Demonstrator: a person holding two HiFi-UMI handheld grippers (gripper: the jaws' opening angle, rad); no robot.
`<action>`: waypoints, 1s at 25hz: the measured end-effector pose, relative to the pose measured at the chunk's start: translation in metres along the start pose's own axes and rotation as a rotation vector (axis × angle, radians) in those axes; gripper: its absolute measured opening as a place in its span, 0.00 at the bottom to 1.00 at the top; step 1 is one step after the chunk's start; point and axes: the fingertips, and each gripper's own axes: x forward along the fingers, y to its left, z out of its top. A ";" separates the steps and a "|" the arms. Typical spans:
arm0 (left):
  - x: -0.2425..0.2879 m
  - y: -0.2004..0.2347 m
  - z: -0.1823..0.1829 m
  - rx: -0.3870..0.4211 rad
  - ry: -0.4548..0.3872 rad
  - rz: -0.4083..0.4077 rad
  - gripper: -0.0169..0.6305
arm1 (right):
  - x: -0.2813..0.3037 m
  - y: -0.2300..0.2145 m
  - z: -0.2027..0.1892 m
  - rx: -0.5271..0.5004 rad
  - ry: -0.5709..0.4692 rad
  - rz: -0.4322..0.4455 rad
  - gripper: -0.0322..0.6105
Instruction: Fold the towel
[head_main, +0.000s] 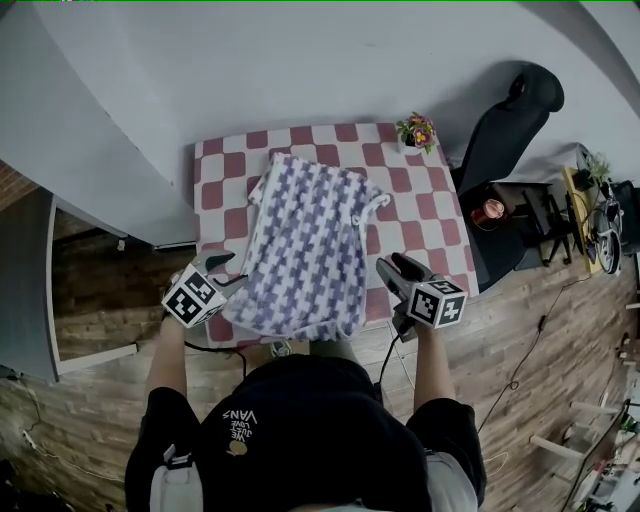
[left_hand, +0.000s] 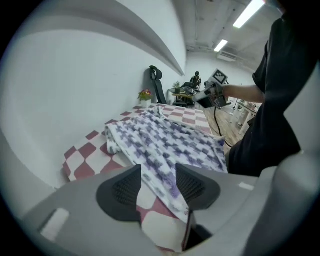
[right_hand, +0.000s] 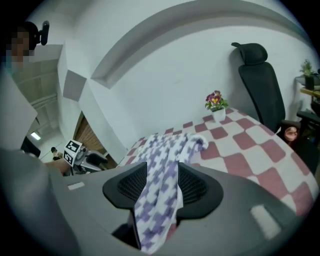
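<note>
Square red-and-white checked worktop (head_main: 225, 165), far edge vs. pale wall. Purple-and-white patterned fabric towel (head_main: 305, 250) lies spread approx. mid-worktop, rumpled at far end, near hem by front edge. Small white pot of pink and yellow flowers (head_main: 416, 133) at far right corner, apart from towel.

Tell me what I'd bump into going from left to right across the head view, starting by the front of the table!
First the left gripper → then the purple-and-white towel → then the right gripper → then the black office chair.
</note>
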 end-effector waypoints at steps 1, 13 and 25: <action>0.001 0.007 0.009 0.016 0.008 0.005 0.32 | 0.004 -0.008 0.015 0.010 -0.025 -0.012 0.34; 0.061 0.145 0.107 -0.215 -0.172 0.310 0.32 | 0.092 -0.106 0.078 0.464 -0.124 -0.053 0.34; 0.159 0.218 0.107 -0.575 -0.126 0.292 0.33 | 0.143 -0.129 0.048 0.705 -0.009 -0.035 0.39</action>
